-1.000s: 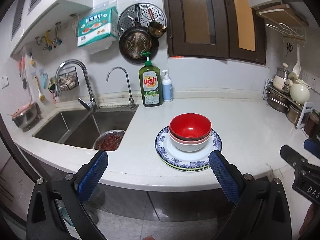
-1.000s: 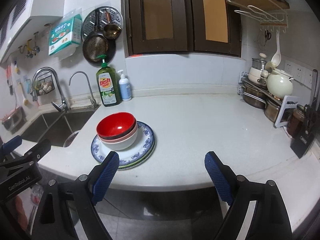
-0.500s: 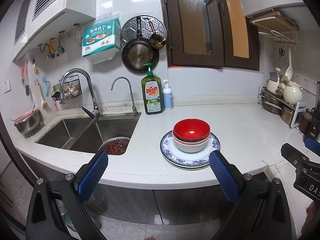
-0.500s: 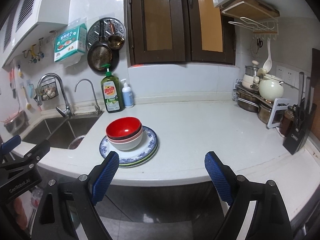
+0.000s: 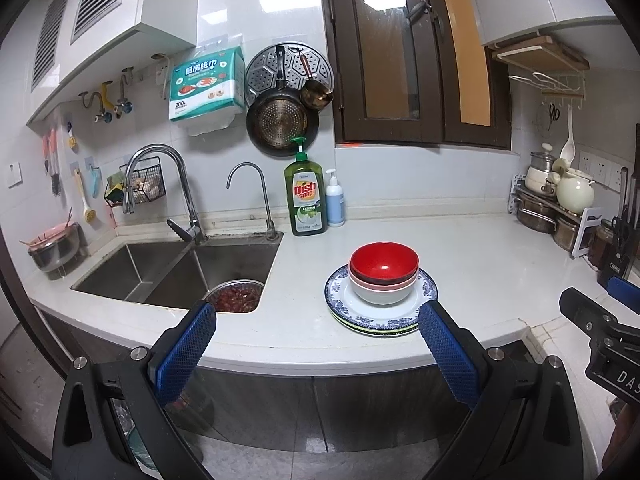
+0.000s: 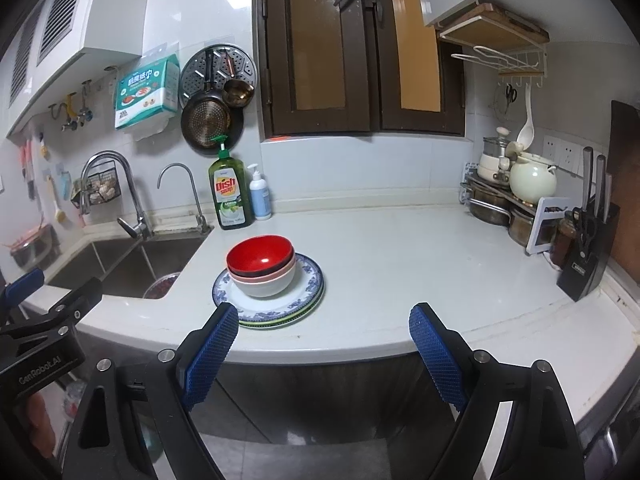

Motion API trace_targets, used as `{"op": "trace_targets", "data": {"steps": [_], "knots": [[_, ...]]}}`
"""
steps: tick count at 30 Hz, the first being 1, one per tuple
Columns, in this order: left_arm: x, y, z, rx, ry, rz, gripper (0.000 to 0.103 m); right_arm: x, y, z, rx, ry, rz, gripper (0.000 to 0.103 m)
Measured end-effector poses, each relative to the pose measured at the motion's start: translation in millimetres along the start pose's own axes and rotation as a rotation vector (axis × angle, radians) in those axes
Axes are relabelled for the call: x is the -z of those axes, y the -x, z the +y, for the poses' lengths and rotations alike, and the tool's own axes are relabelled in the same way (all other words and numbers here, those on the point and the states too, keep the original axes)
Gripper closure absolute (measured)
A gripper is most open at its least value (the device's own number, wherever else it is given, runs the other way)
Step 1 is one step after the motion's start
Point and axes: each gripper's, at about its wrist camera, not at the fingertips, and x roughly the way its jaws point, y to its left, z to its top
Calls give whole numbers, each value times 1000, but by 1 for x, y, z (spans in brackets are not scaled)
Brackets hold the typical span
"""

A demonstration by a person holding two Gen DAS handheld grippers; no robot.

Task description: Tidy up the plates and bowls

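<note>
A red bowl (image 5: 383,261) is nested on a pink and a white bowl (image 5: 382,295), all on a stack of blue-patterned plates (image 5: 424,312) on the white counter. The same bowls (image 6: 260,257) and plates (image 6: 308,288) show in the right wrist view. My left gripper (image 5: 316,326) is open and empty, held off the counter's front edge, short of the stack. My right gripper (image 6: 324,330) is open and empty, also off the front edge, right of the stack. Each gripper shows at the edge of the other's view.
A double sink (image 5: 168,268) with a bowl of red food (image 5: 236,296) lies left of the stack. Dish soap (image 5: 305,196) and a pump bottle (image 5: 334,200) stand at the back wall. Pots, a kettle (image 6: 534,180) and a knife block (image 6: 588,256) fill the right corner.
Both grippers have drawn back from the counter and risen, so the stack looks smaller and farther. The bowls and plates have not moved. Both grippers stay open.
</note>
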Motion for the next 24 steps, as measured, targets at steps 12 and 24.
{"op": "trace_targets", "data": {"steps": [12, 24], "knots": [[3, 8, 0, 17, -3, -7, 0, 3, 11, 0, -3, -5, -10, 15], [1, 6, 1, 31, -6, -8, 0, 1, 16, 1, 12, -7, -16, 15]]}}
